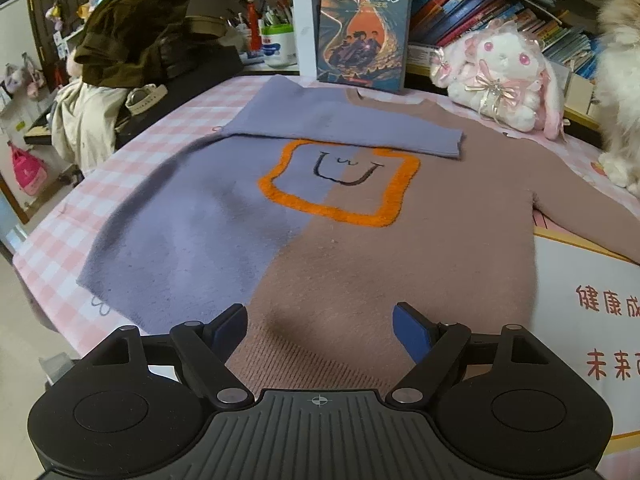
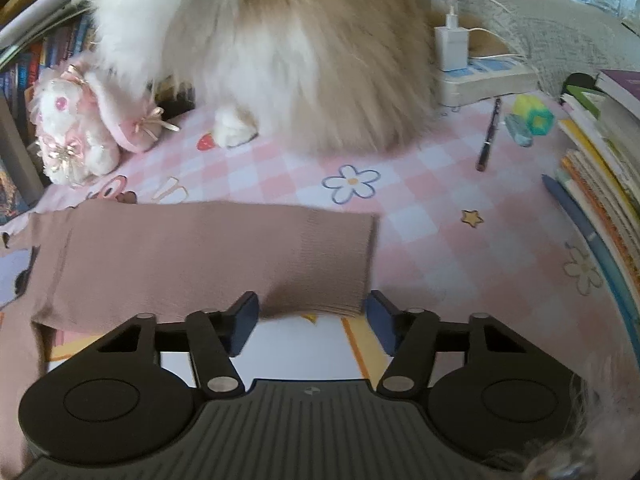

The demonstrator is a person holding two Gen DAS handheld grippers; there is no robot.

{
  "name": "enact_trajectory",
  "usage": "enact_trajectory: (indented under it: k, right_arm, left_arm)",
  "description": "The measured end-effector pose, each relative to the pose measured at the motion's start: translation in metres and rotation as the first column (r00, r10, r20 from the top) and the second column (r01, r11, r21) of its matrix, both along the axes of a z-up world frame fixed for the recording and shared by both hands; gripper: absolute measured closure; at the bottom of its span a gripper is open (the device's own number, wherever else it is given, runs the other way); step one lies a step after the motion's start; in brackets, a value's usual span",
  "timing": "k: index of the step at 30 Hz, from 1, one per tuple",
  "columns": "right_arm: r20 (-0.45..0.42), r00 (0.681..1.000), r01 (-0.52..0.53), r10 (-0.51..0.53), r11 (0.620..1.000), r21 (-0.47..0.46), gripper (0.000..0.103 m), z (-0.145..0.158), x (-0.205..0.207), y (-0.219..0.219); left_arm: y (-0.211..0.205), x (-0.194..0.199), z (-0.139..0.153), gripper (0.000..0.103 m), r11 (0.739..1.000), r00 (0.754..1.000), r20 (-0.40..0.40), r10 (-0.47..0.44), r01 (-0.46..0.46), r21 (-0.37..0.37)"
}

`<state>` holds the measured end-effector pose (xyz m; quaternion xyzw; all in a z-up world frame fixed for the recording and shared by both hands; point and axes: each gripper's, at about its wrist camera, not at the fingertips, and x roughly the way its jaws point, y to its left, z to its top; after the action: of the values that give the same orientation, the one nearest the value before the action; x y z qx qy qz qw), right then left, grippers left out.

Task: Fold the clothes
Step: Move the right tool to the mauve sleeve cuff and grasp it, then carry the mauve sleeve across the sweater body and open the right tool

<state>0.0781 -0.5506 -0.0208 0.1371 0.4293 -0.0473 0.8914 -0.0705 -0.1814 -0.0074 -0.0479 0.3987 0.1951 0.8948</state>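
- I see a soft knit sweater [image 1: 320,248] spread flat on the tabletop [image 1: 60,248], which wears a pink and white checked cover.
- The sweater is two-toned: lilac on the left half, dusty brown-pink on the right, with a fuzzy orange square outline [image 1: 340,184] on the chest and a small drawn face inside it.
- Its lilac sleeve [image 1: 340,124] is folded across the chest, lying just above the orange outline.
- Its brown sleeve [image 2: 200,256] lies stretched out flat to the right over the checked cover, ribbed cuff at the right end.
- My left claw [image 1: 320,328] hangs above the sweater's near hem, jaws spread wide with nothing between them.
- My right claw [image 2: 312,316] sits at the near edge of the brown sleeve by its cuff; the jaws stand apart on either side of that edge, and the pads do not press the cloth.
- A white and green pot [image 1: 278,46] at the far left holds pens and pencils.
- A book [image 1: 364,28] stands upright at the far edge, with a white plush rabbit [image 1: 504,76] to its right.
- A fluffy cream and tan cat [image 2: 260,40] sits at the far right of the tabletop, beyond the brown sleeve.
- Stacked books [image 2: 600,168] line the right edge, with a pen [image 2: 490,136] lying near them.
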Motion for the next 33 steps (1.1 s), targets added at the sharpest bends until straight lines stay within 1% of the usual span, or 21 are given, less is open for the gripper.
enact_trajectory:
  k: [2, 4, 6, 10, 13, 15, 19, 22, 25, 29, 33]
  right_arm:
    - [0.011, 1.0, -0.011, 0.011, 1.0, 0.005, 0.06, 0.0, 0.001, 0.002]
    - [0.02, 1.0, -0.025, 0.024, 0.999, 0.023, 0.081, -0.001, 0.003, 0.004]
    - [0.023, 0.999, -0.039, 0.038, 0.997, 0.065, 0.092, -0.002, 0.004, 0.003]
    - [0.079, 0.996, -0.057, 0.045, 0.987, 0.151, 0.094, 0.008, 0.0, 0.003]
    - [0.145, 0.987, -0.092, 0.066, 0.979, 0.182, 0.094, 0.023, -0.005, 0.009]
    - [0.171, 0.982, -0.109, 0.077, 0.976, 0.186, 0.094, 0.031, -0.006, 0.015]
    - [0.19, 0.978, -0.119, 0.082, 0.974, 0.193, 0.094, 0.04, -0.009, 0.025]
    - [0.206, 0.975, -0.121, 0.079, 0.972, 0.203, 0.094, 0.047, -0.016, 0.035]
    - [0.234, 0.968, -0.138, 0.091, 0.971, 0.194, 0.094, 0.057, -0.022, 0.053]
    - [0.265, 0.959, -0.152, 0.102, 0.973, 0.176, 0.094, 0.074, -0.027, 0.086]
    - [0.288, 0.951, -0.16, 0.112, 0.975, 0.151, 0.094, 0.088, -0.03, 0.135]
  left_arm:
    - [0.0, 0.0, 0.002, 0.021, 1.0, 1.0, 0.001, 0.002, -0.002, 0.004]
    - [0.0, -0.001, 0.002, 0.021, 1.0, 1.0, 0.003, 0.003, -0.003, 0.006]
    - [0.0, -0.001, 0.003, 0.021, 1.0, 1.0, 0.003, 0.002, -0.002, 0.007]
    - [0.0, -0.002, 0.003, 0.021, 1.0, 1.0, 0.006, -0.006, 0.006, 0.005]
    - [0.0, -0.002, 0.003, 0.021, 1.0, 1.0, 0.013, -0.023, 0.023, 0.003]
    - [0.0, -0.001, 0.003, 0.021, 0.999, 0.999, 0.022, -0.034, 0.034, 0.001]
    - [0.005, 0.002, 0.004, 0.021, 0.999, 0.998, 0.042, -0.054, 0.054, -0.001]
    - [0.013, 0.005, 0.008, 0.021, 0.997, 0.995, 0.069, -0.076, 0.076, 0.003]
    - [0.025, 0.008, 0.01, 0.021, 0.994, 0.99, 0.093, -0.11, 0.11, 0.004]
    - [0.05, 0.01, 0.009, 0.021, 0.983, 0.975, 0.12, -0.185, 0.186, 0.004]
    - [0.087, 0.008, 0.012, 0.021, 0.954, 0.942, 0.15, -0.299, 0.299, 0.025]
